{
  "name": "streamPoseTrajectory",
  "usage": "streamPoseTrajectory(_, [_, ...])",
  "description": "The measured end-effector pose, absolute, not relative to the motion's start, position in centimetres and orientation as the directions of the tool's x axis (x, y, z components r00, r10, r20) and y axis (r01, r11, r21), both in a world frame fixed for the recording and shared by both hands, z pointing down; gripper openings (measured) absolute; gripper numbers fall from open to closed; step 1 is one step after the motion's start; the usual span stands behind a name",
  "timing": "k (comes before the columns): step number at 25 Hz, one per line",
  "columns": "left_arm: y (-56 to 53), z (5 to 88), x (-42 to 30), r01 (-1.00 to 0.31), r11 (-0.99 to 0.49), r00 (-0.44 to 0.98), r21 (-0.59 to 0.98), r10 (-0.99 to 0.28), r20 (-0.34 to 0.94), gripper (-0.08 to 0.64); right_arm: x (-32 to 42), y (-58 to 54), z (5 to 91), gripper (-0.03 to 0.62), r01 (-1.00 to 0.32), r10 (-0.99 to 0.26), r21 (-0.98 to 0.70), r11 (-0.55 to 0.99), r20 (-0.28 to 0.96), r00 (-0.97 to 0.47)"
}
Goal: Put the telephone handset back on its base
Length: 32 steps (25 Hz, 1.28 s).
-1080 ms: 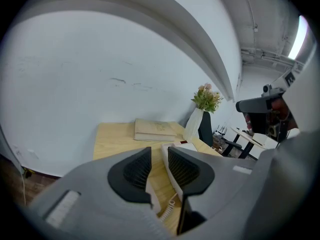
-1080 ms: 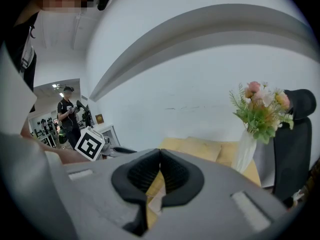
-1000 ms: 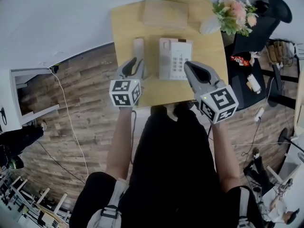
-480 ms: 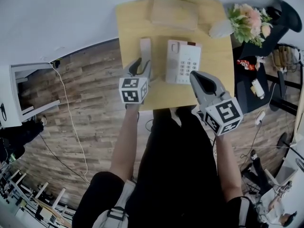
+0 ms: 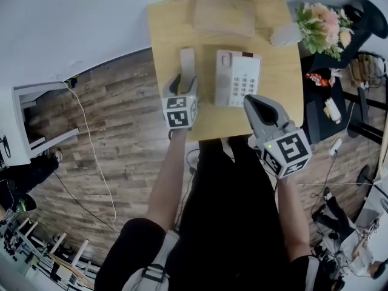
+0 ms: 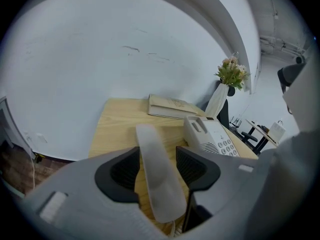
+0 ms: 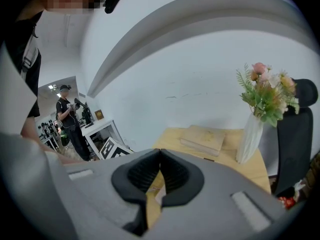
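**Left tongs opening around the handset, beside the base**

My left gripper (image 6: 157, 159) is spreading its jaws right now. The telephone handset (image 6: 150, 139) sits between the dark pads, but they are not pressing on it, and there is a sliver of daylight on the right side. The handset lies flat on the wooden table (image 5: 170, 35), and my jaws straddle its near end.

My right gripper (image 7: 160, 156) has its jaws closed, tip against tip, with nothing caught between them.

Now outward, taking the telephone base (image 5: 237, 79) as my mark. The handset lies just left of the base, lengthwise alongside it, with a strip of bare table separating them, so it is not on the cradle. My right gripper hangs at the near right corner of the base, over the table's near edge. Beyond the base, at the far edge of the table, lies a flat tan book (image 5: 223, 14). Beyond the base and to the right, a white vase (image 5: 285, 36) holds pink flowers (image 5: 321, 23).
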State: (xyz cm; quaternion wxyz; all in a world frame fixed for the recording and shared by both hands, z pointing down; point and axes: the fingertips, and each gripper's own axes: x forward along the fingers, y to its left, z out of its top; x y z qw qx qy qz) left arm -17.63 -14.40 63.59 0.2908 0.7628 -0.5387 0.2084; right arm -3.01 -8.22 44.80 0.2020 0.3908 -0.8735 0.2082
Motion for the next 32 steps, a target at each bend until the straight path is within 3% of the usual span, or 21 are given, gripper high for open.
streamPoseTrajectory(32, [-16.1, 66.8, -17.3, -0.988, -0.113, 0.154, 0.105, -0.687, 0.710, 0.233, 1.6, -7.0, 45.5, 0.003, -0.834, -0.652, -0.212, 0.509, 0.539, -0.534])
